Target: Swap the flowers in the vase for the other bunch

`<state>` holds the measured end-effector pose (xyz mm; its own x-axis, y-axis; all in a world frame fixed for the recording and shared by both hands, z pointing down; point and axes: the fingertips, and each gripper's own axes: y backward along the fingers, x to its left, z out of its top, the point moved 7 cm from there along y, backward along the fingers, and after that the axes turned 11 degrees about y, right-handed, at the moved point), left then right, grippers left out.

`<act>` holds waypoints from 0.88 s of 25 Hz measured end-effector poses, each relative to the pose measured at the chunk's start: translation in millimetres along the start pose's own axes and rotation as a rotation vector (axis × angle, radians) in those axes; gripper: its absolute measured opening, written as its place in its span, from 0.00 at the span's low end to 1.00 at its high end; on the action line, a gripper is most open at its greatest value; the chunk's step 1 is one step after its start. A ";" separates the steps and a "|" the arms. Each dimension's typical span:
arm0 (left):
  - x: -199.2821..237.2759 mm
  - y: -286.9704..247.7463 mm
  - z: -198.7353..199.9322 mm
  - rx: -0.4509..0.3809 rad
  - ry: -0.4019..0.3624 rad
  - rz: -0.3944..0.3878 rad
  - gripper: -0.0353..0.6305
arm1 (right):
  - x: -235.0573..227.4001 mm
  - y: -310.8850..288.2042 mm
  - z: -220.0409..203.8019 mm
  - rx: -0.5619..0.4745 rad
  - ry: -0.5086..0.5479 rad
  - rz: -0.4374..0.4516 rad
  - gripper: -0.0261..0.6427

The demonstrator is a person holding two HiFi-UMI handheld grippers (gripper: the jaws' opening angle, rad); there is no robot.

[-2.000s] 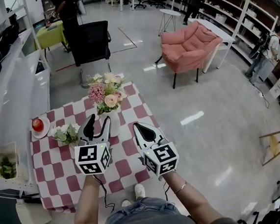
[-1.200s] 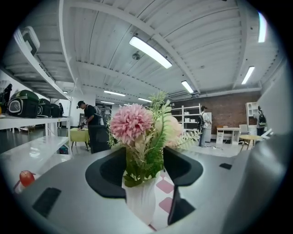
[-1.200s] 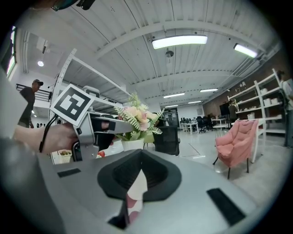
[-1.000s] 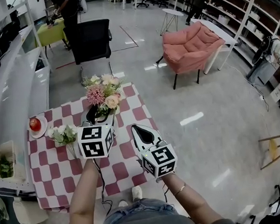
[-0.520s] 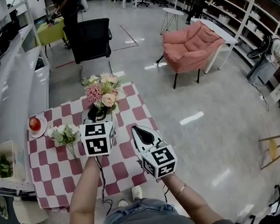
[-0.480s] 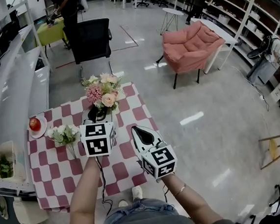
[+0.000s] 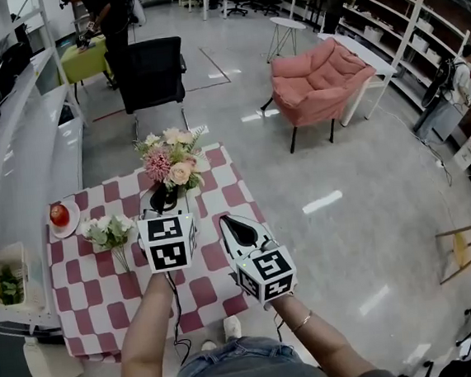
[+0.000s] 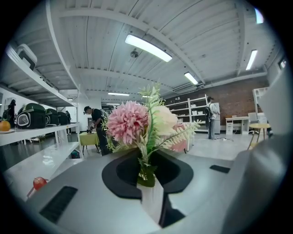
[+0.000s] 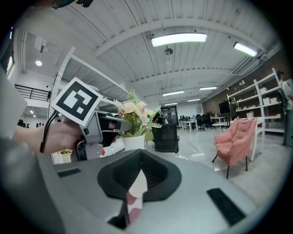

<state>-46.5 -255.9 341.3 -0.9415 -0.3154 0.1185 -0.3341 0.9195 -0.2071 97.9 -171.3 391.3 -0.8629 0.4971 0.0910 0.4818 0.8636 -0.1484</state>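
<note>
Checkered tablecloth point(image 7: 95, 280) is spreading below us; at twelve o'clock our left gripper point(image 7: 164, 199), jaws having just been closing, is clenching stems of the pink bouquet point(image 7: 169, 158) above the white vase point(image 9: 134, 142). Our right gripper point(image 7: 225, 222) is idling pinched, empty. We are judging a straight lift next.

Table point(image 7: 105, 295) right in front of me. Vase point(image 9: 134, 142) stands on it near the far edge, about mid-width, flowers point(image 7: 169, 158) in it. Other bunch point(image 7: 109, 230) on the table left of the vase, near but apart. Plate point(image 7: 57, 228) at the far left corner, apple point(image 7: 59, 214) on it. My left gripper point(image 7: 164, 199) is at the vase mouth on the near side; its jaws have just been closing, flower stems between them. My right gripper point(image 7: 226, 223) is over the table to the right, beside the left one. Office chair point(image 7: 151, 71) behind the table. Armchair point(image 7: 320, 77) far right, well apart. Basket point(image 7: 1, 252) left of the table.
</note>
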 end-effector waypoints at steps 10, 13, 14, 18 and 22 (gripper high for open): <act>-2.0 9.2 10.7 -0.059 -0.012 -0.001 0.14 | -1.9 2.2 0.3 -0.002 -0.006 -0.013 0.05; -2.6 12.1 16.0 -0.077 -0.024 0.004 0.13 | -3.2 3.1 1.5 -0.005 -0.008 -0.015 0.05; -3.1 12.8 18.1 -0.084 -0.031 0.006 0.13 | -3.6 3.4 1.7 -0.006 -0.008 -0.016 0.05; -4.3 14.9 25.5 -0.106 -0.052 0.004 0.13 | -4.5 3.9 2.1 -0.013 -0.010 -0.017 0.06; -5.7 18.8 32.4 -0.134 -0.059 0.001 0.13 | -4.4 4.6 2.8 -0.019 -0.012 -0.015 0.05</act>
<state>-48.8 -244.4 305.2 -0.9441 -0.3241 0.0599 -0.3280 0.9417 -0.0751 103.5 -169.8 387.5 -0.8718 0.4831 0.0813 0.4714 0.8725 -0.1287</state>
